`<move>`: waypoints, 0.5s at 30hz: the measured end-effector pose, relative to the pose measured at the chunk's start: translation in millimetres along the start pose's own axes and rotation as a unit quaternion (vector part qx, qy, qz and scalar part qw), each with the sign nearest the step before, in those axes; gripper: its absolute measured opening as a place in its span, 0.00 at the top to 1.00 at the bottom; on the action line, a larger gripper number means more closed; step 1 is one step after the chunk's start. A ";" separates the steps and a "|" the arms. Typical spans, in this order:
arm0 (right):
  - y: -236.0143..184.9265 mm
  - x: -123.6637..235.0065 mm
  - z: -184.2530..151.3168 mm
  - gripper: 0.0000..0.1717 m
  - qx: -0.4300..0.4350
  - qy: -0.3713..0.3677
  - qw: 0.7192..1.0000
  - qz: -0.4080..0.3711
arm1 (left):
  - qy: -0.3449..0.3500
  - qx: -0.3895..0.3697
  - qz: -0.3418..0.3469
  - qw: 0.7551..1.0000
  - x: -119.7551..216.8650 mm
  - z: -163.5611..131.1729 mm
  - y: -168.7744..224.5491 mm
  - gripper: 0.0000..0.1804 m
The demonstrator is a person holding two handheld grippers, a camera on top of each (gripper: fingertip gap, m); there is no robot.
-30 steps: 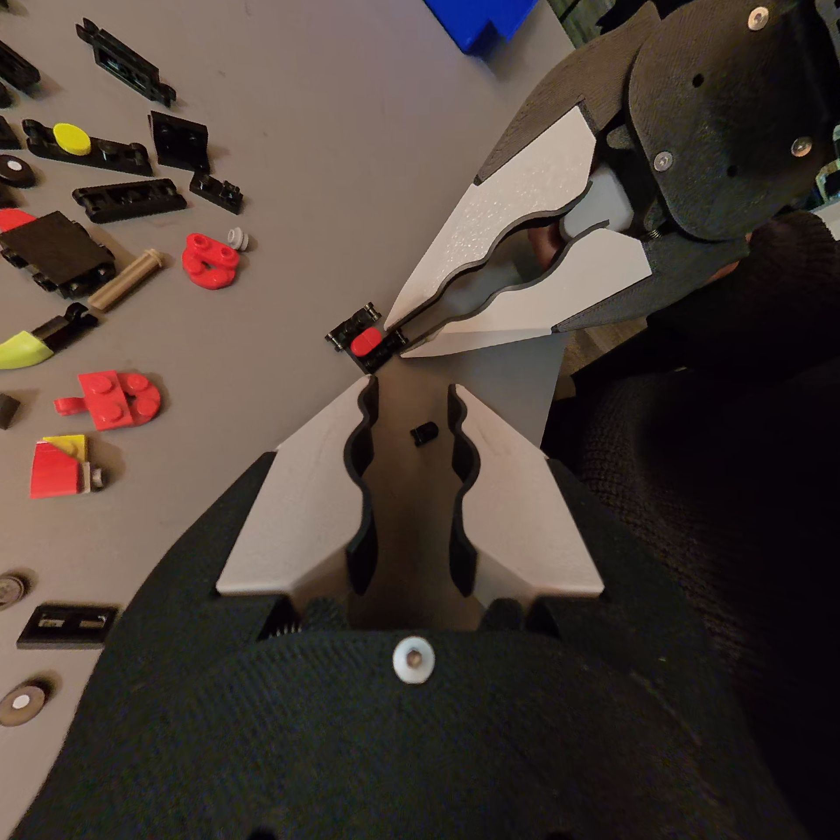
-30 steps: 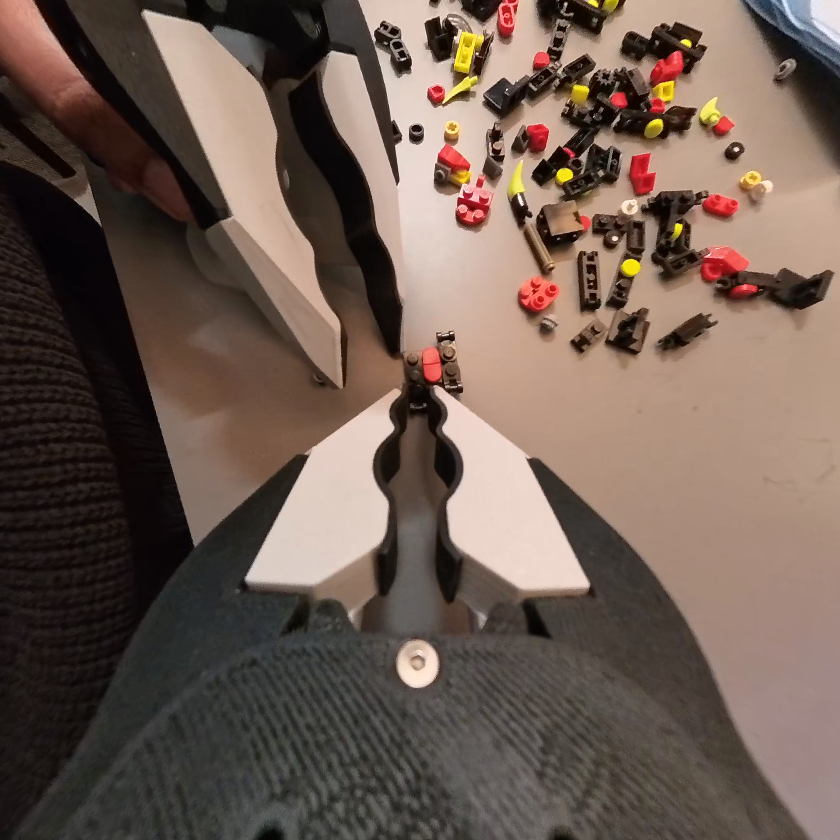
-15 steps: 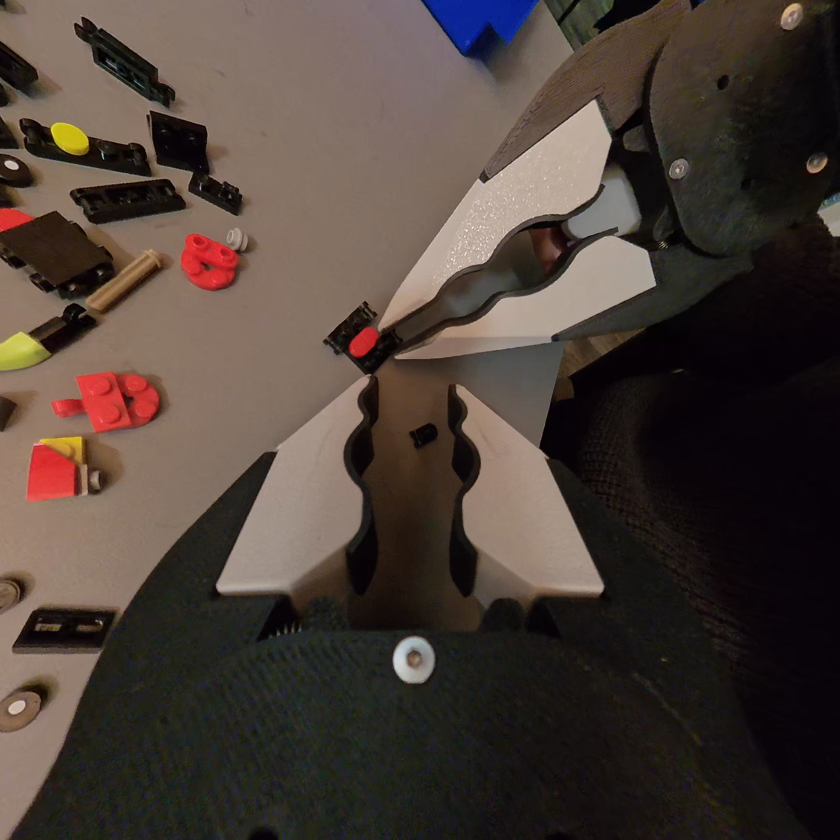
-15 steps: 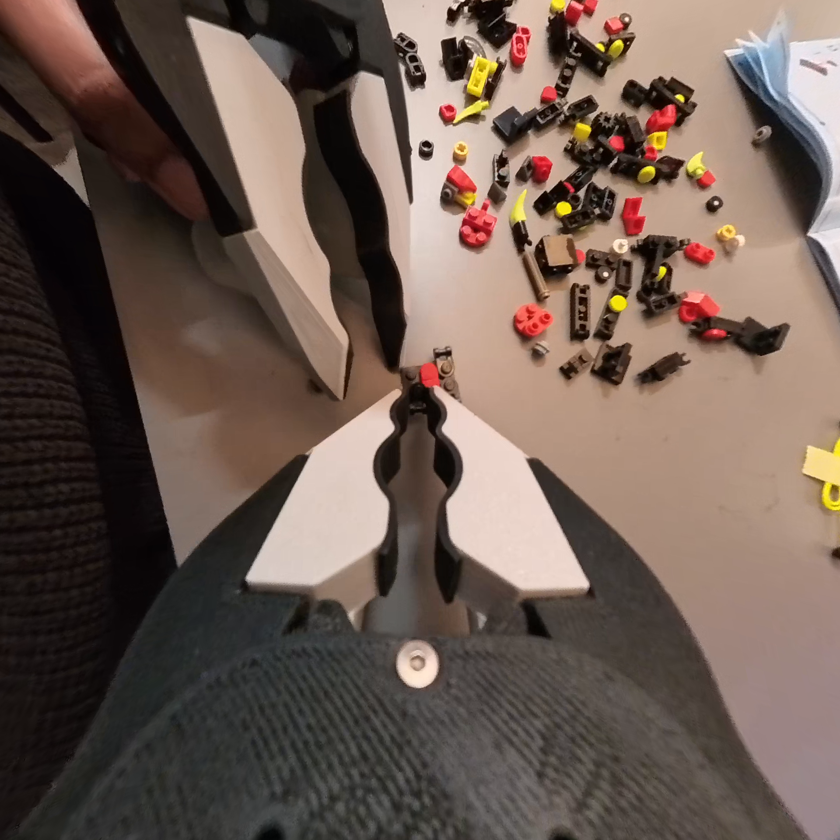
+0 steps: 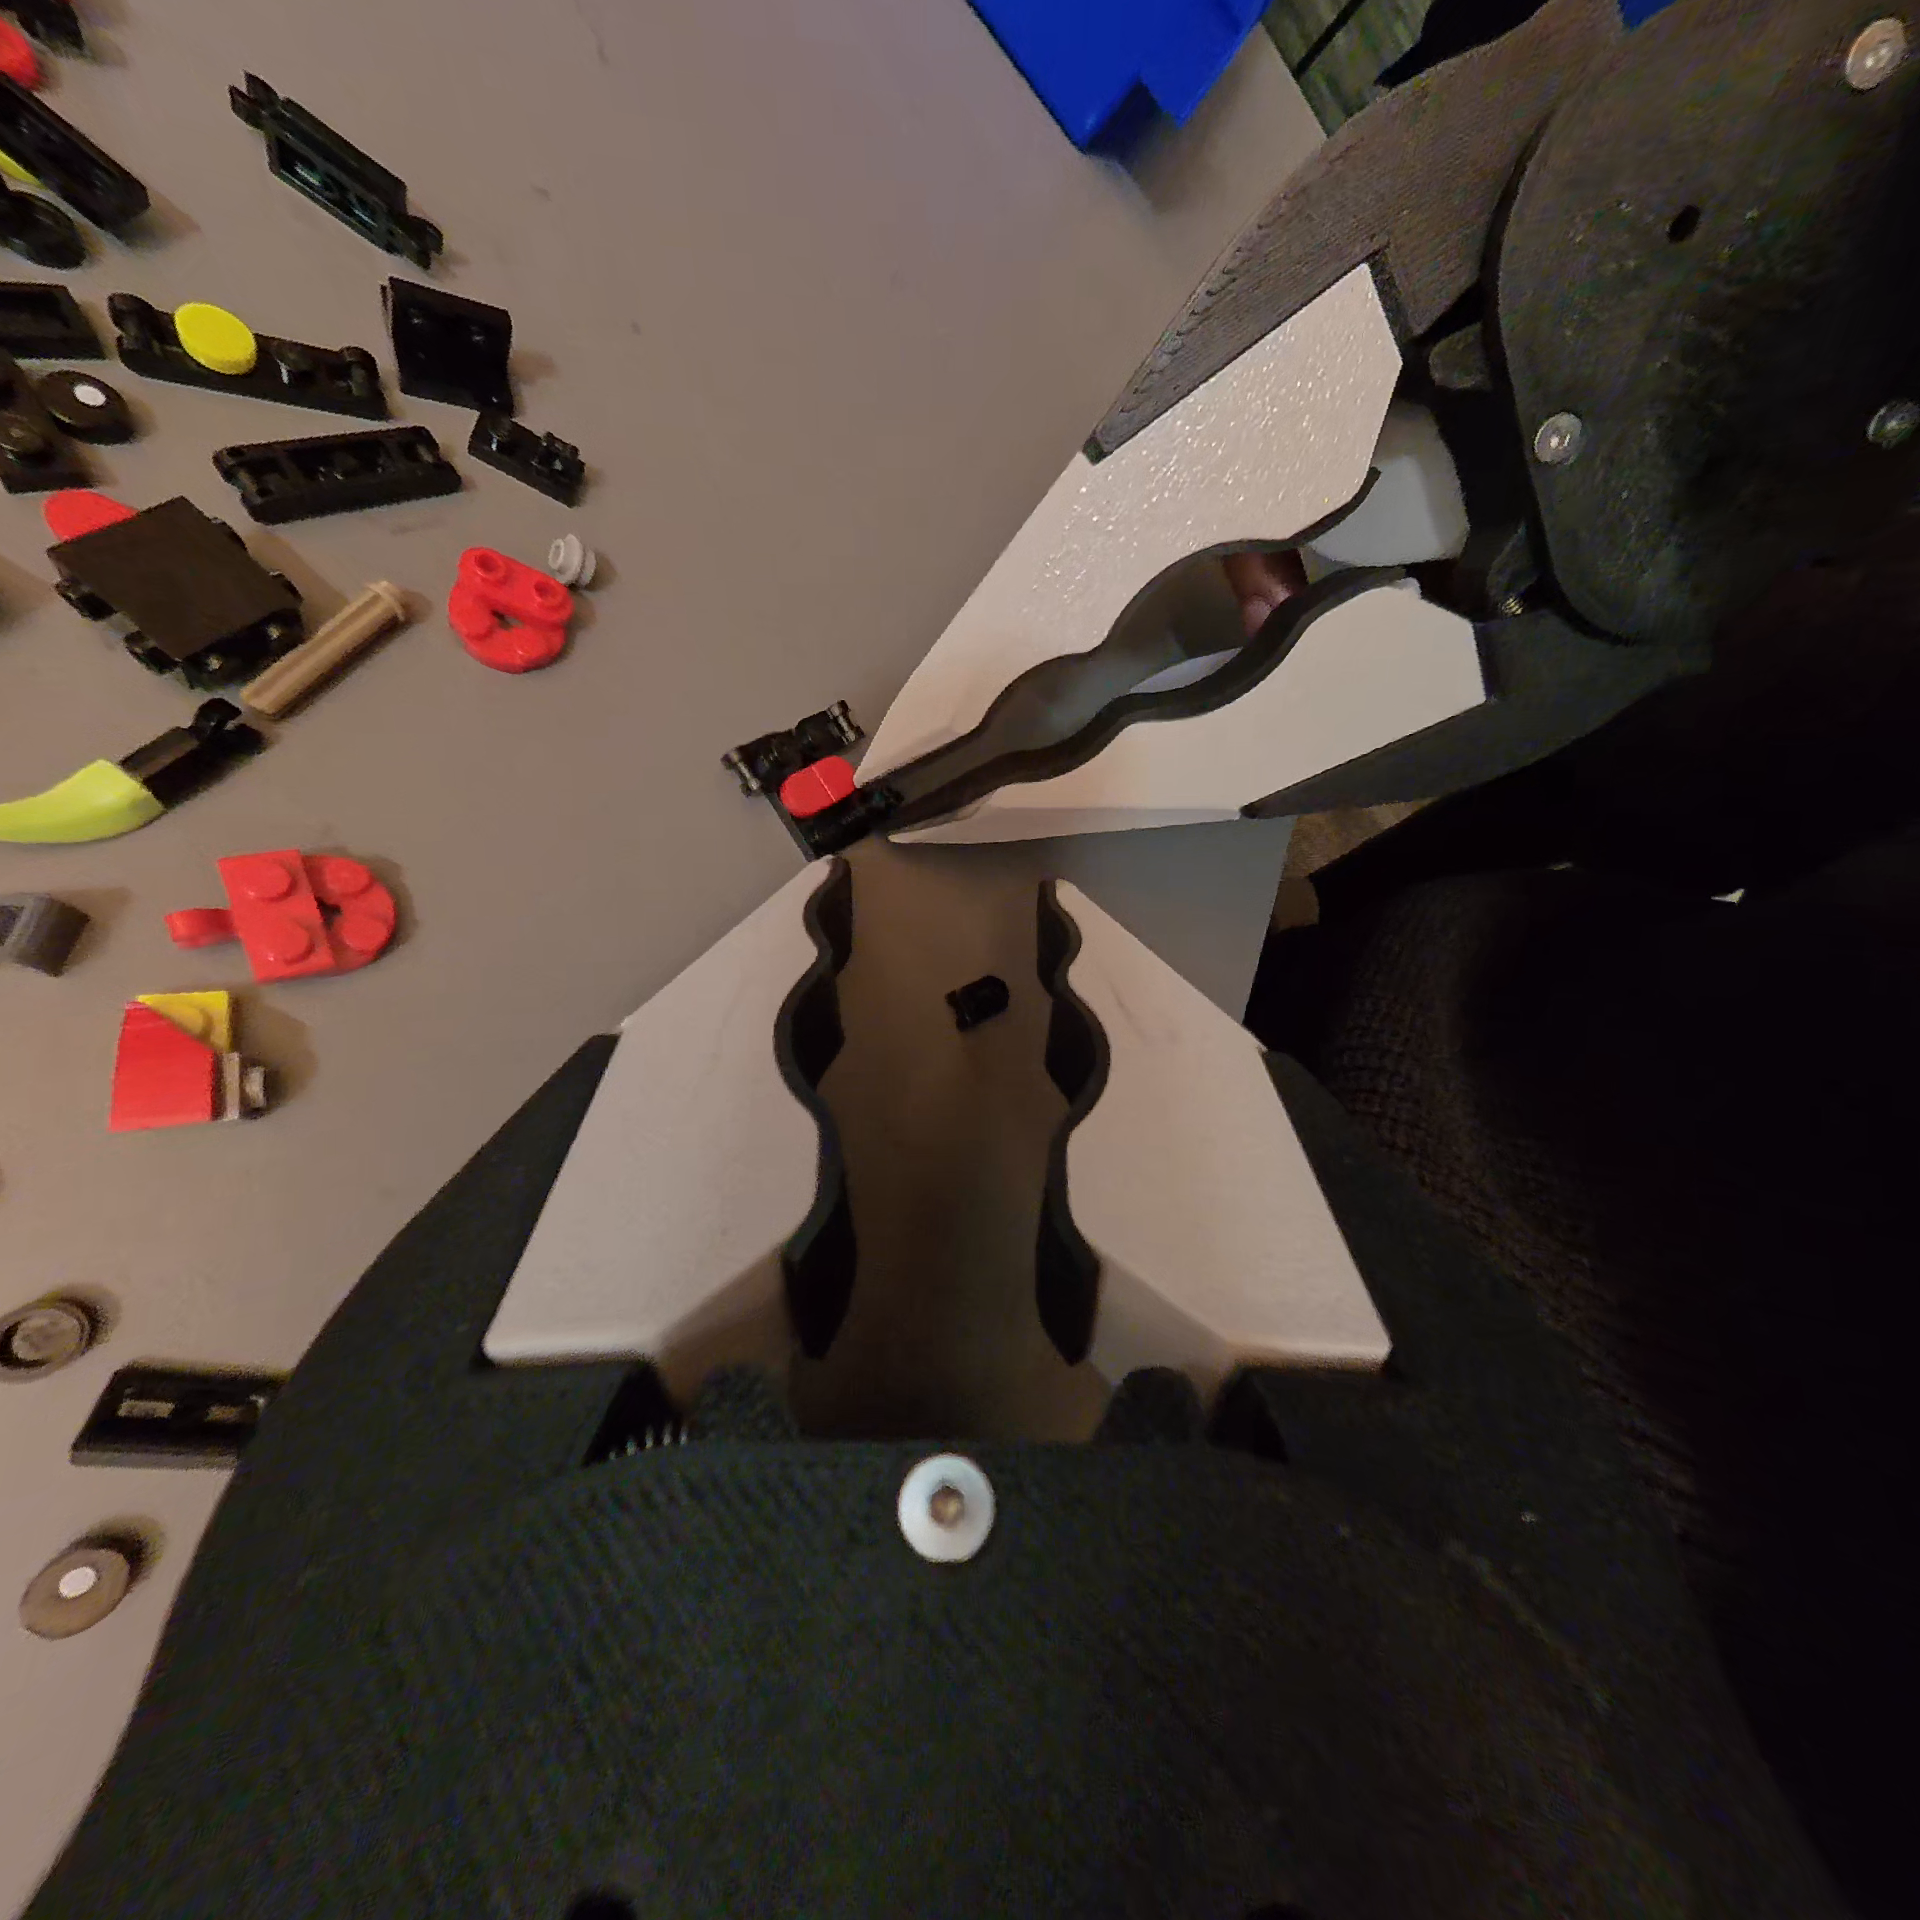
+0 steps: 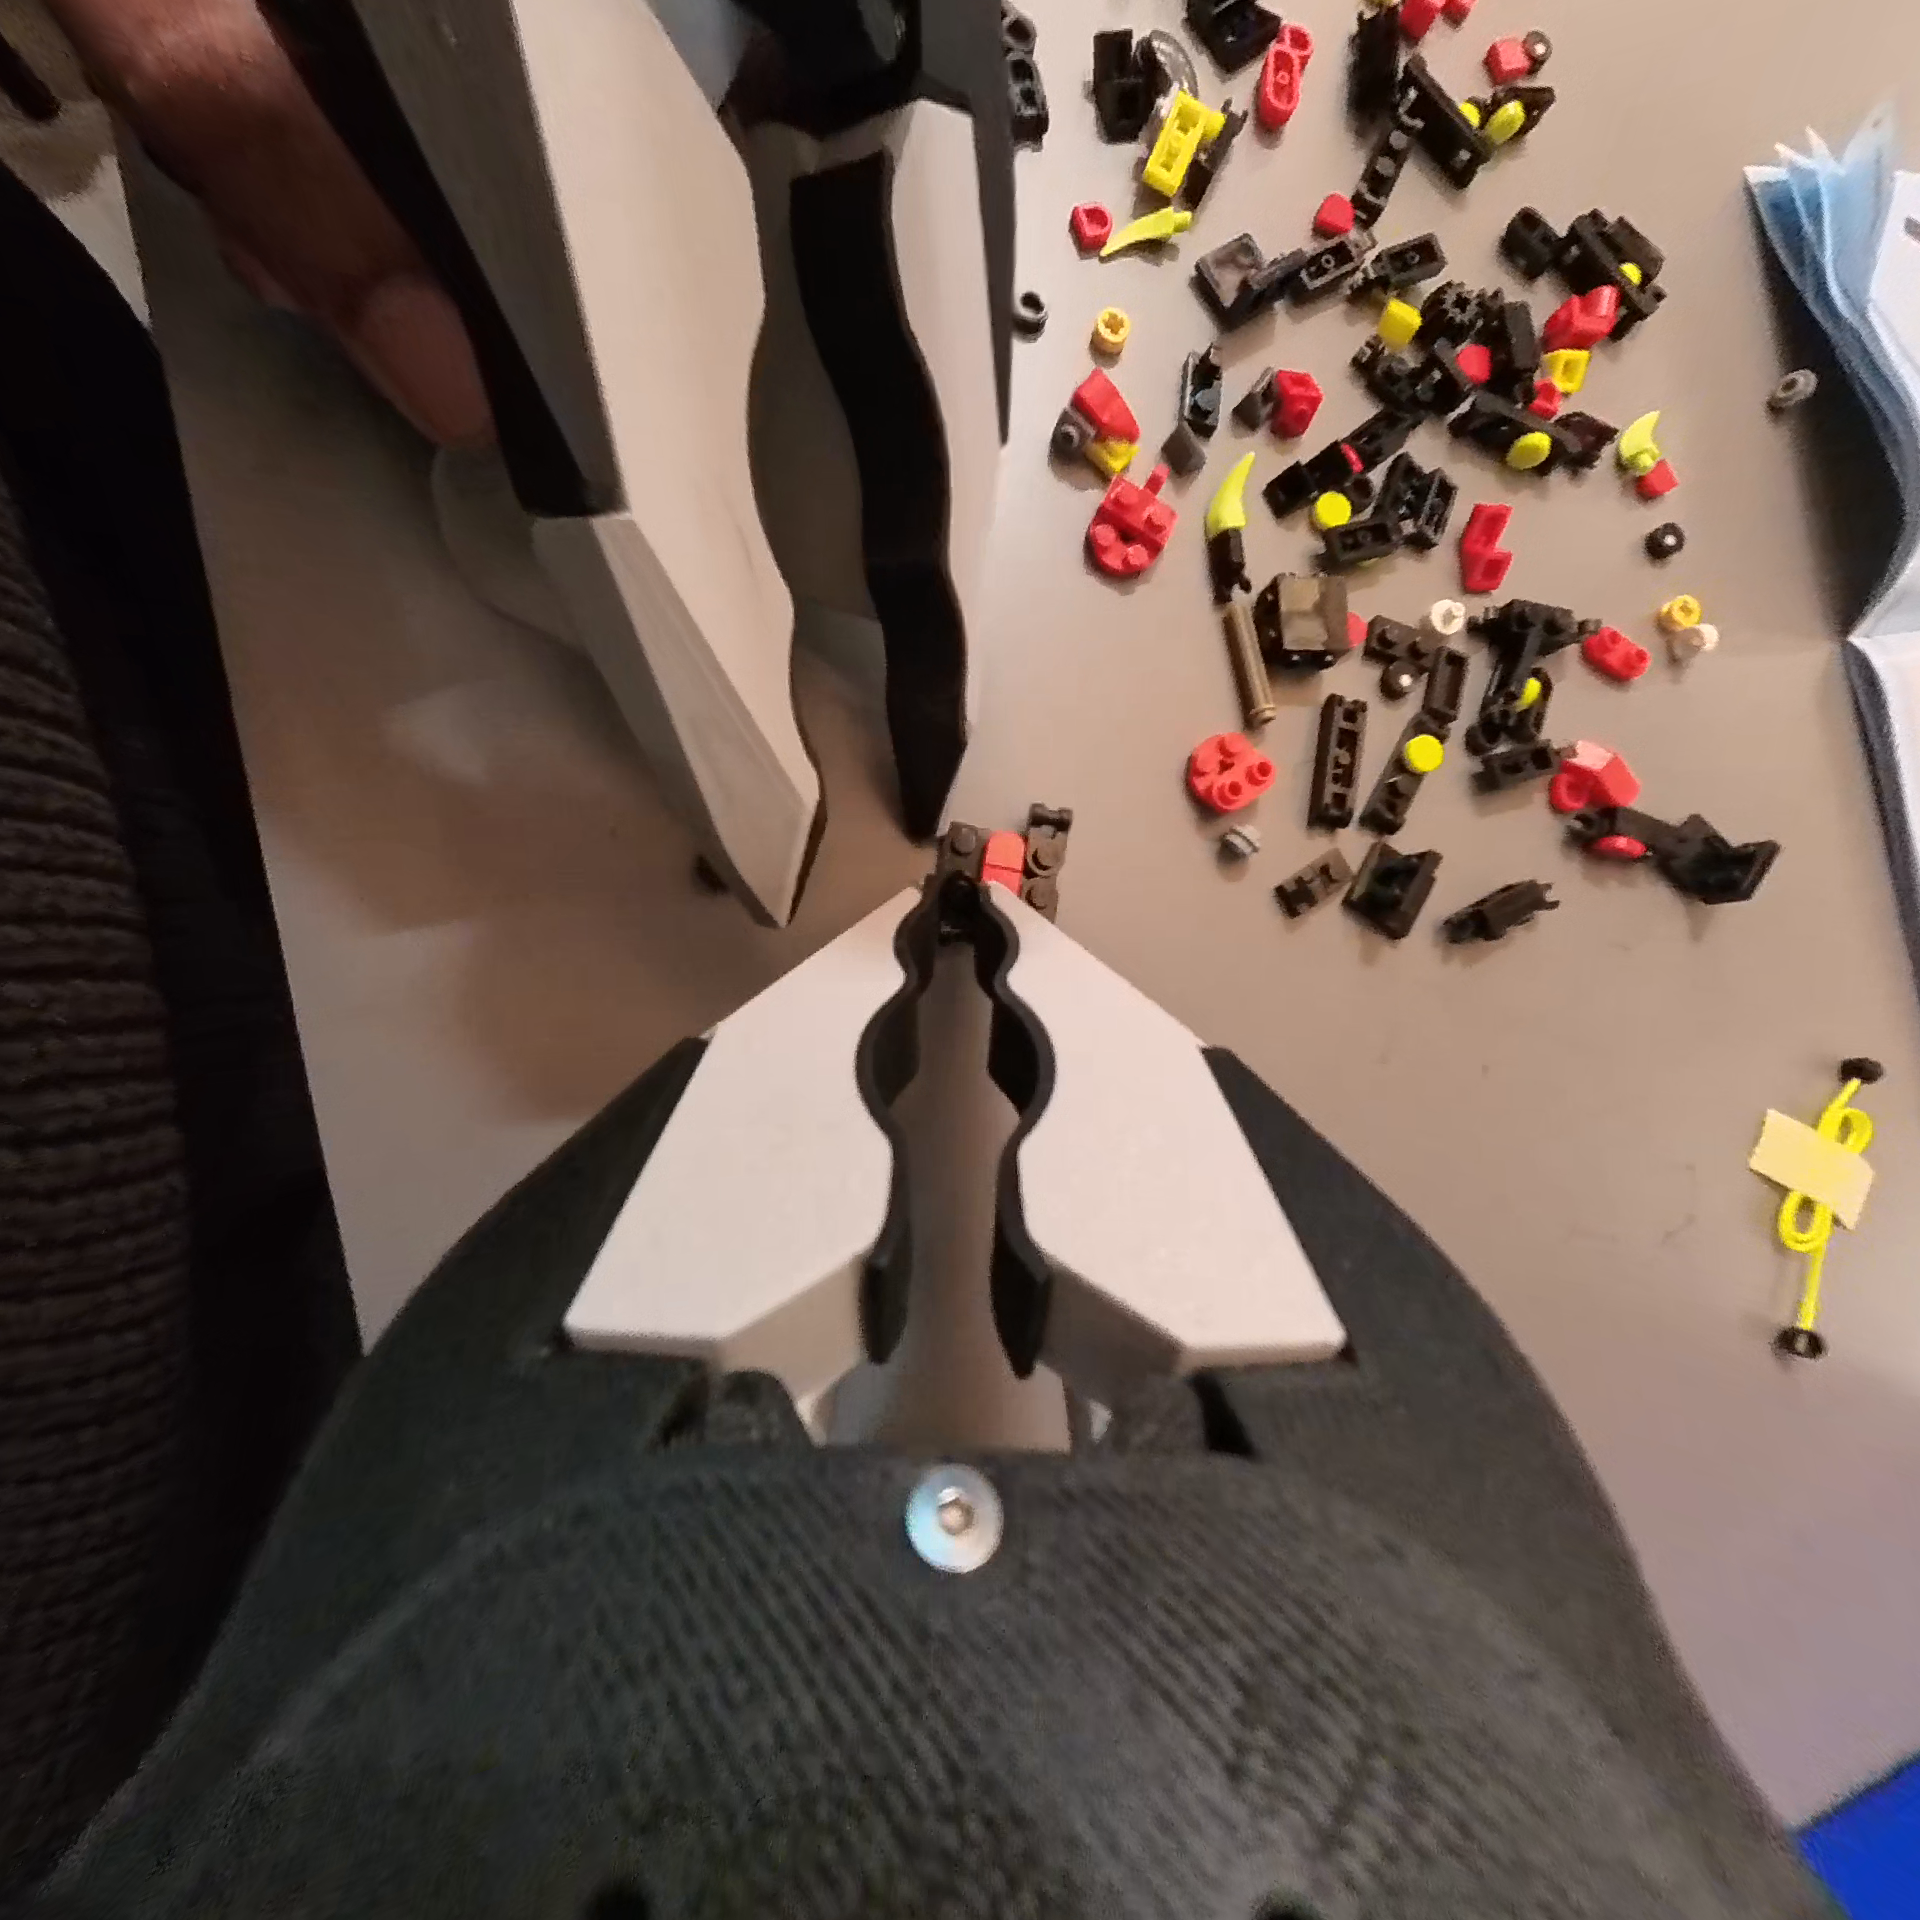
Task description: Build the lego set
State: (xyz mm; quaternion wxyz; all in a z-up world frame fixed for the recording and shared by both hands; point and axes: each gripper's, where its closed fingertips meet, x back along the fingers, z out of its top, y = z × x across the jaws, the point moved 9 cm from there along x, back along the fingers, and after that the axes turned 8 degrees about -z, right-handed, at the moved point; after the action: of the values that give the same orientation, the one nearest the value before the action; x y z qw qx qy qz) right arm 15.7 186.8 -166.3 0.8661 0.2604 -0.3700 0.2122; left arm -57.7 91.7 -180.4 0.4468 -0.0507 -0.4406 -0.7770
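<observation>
Black plate assembly with a red tile point(image 5: 821, 792) sits near the table's point(image 5: 790, 343) near edge, pinched at one end by the nearly closed right gripper point(image 6: 961, 896). Left gripper point(image 5: 940, 894) hovers just beside it, jaws well apart and empty above a small black pin point(image 5: 977, 1003). Judged from this, a steady right-hand pinch matters most, so the assembly cannot pivot.

Your table point(image 5: 790, 312): smooth matt grey | your bricks point(image 6: 1455, 416): glossy hard plastic, black, red, yellow | your left gripper point(image 5: 940, 894): pale speckled matt fingers, ribbed black printed body | your screw point(image 5: 943, 1507): shiny metal | your sleeve point(image 6: 83, 935): dark knitted cloth | papers point(image 6: 1860, 312): thin blue-white sheets
</observation>
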 end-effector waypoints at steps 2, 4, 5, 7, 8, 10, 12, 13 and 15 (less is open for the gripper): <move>0.0 -1.1 2.2 0.97 0.008 -0.007 1.000 -0.001 | 0.002 -0.001 0.005 1.000 1.2 0.5 -0.5 0.81; 0.4 -1.9 3.7 0.97 0.008 -0.012 1.000 -0.001 | 0.008 0.000 0.010 1.000 3.2 1.5 -1.3 0.81; 0.6 -2.1 4.2 0.97 0.006 -0.013 1.000 0.000 | 0.012 0.000 0.014 1.000 4.5 2.3 -1.9 0.81; 0.9 -2.3 4.2 0.97 0.002 -0.013 1.000 0.001 | 0.019 0.002 0.015 1.000 6.2 3.6 -3.4 0.81; 0.9 -2.3 4.1 0.97 0.000 -0.013 1.000 0.001 | 0.019 0.005 0.010 1.000 5.9 3.5 -3.7 0.80; 1.4 -2.5 4.3 0.97 -0.003 -0.013 1.000 -0.001 | 0.013 0.011 0.004 1.000 3.6 2.4 -4.1 0.78; 2.0 -2.4 4.4 0.97 -0.005 -0.013 1.000 -0.003 | 0.013 0.007 0.003 1.000 2.8 2.6 -3.3 0.78; 2.3 -2.4 4.5 0.97 -0.008 -0.012 1.000 -0.002 | 0.013 0.005 0.003 1.000 2.5 2.6 -3.1 0.78; 2.9 -2.6 4.3 0.97 -0.012 -0.012 1.000 -0.001 | 0.012 0.004 0.002 1.000 2.4 2.6 -3.0 0.78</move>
State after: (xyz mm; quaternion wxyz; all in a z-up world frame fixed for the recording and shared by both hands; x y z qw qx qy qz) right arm 10.2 186.0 -164.9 0.8648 0.2525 -0.3830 0.2040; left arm -62.2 92.6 -179.6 0.4541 -0.0407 -0.4380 -0.7748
